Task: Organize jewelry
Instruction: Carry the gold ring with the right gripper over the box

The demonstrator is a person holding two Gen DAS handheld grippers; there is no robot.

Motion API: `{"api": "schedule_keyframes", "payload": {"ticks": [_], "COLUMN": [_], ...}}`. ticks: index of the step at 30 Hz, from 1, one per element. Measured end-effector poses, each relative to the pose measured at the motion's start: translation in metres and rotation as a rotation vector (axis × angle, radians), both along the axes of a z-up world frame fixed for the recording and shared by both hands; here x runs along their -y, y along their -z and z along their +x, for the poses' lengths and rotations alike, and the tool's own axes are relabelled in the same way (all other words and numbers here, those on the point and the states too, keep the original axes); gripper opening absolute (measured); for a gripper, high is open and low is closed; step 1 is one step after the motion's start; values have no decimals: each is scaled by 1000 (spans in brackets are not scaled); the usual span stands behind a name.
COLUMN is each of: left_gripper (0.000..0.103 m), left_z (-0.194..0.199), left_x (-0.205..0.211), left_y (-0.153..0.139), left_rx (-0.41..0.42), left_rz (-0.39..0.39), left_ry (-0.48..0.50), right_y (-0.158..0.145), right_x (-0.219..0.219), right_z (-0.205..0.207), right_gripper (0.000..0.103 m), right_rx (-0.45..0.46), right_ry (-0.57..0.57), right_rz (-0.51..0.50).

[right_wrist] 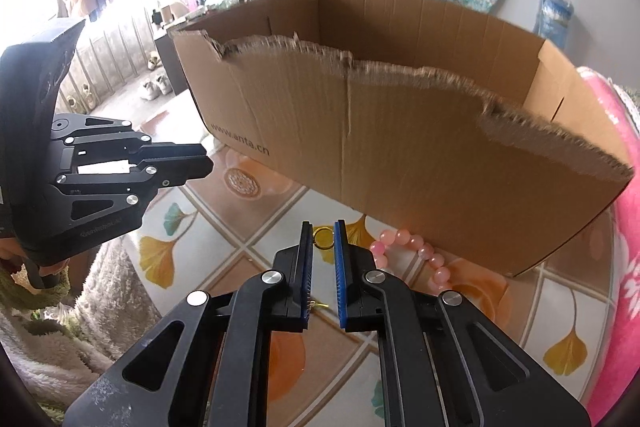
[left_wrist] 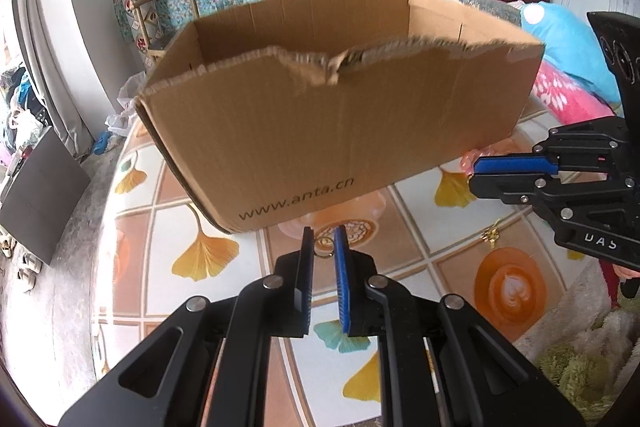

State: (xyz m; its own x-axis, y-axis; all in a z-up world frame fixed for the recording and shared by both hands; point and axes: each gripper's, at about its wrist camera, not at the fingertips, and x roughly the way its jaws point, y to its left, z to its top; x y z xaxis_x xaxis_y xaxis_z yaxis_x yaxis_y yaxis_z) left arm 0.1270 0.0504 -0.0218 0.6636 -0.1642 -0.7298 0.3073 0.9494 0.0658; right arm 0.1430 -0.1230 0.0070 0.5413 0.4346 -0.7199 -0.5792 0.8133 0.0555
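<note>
An open cardboard box [left_wrist: 336, 123] with torn rims stands on the patterned table; it also shows in the right wrist view [right_wrist: 420, 163]. My left gripper [left_wrist: 324, 247] holds a small gold ring [left_wrist: 323, 250] between its narrow-set fingertips, just in front of the box. My right gripper [right_wrist: 323, 239] holds another gold ring [right_wrist: 322, 239] between its tips, close to the box wall. A pink bead bracelet [right_wrist: 412, 251] lies on the table against the box, right of my right gripper. A small gold piece [left_wrist: 491, 235] lies on the table.
The round table carries a cloth [left_wrist: 208, 251] with ginkgo leaf and tile prints. A pink and blue blanket [left_wrist: 560, 67] lies behind the box. A fluffy green-white rug [left_wrist: 580, 343] borders the table. A chair [left_wrist: 160, 15] stands behind.
</note>
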Motion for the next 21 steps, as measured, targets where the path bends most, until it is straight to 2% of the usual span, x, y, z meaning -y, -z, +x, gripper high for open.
{"api": "schedule_keyframes", "payload": {"ticks": [3, 7, 12, 14, 16, 19, 21], "left_gripper": [10, 10, 10, 10, 10, 10, 10], "left_z": [-10, -17, 2, 22, 51, 99, 126], "left_x": [1, -1, 0, 3, 7, 22, 34], "left_y": [-16, -53, -98, -109, -113, -109, -101], "left_rx": [42, 116, 181, 160, 91, -39, -128], "left_rz": [-8, -70, -124, -145, -167, -168, -142], "left_ry": [8, 29, 99, 141, 192, 261, 290], "right_y": [-13, -44, -90, -101, -108, -107, -97], "right_x": [5, 15, 31, 35, 35, 31, 24], "right_z": [-6, -11, 7, 29, 57, 103, 137], "right_gripper": [8, 8, 8, 8, 8, 8, 8], "right_rx": [25, 75, 158, 153, 112, 6, -110], "right_ry": [-2, -26, -66, -86, -95, -110, -116], "right_rz": [25, 96, 162, 167, 148, 103, 45]}}
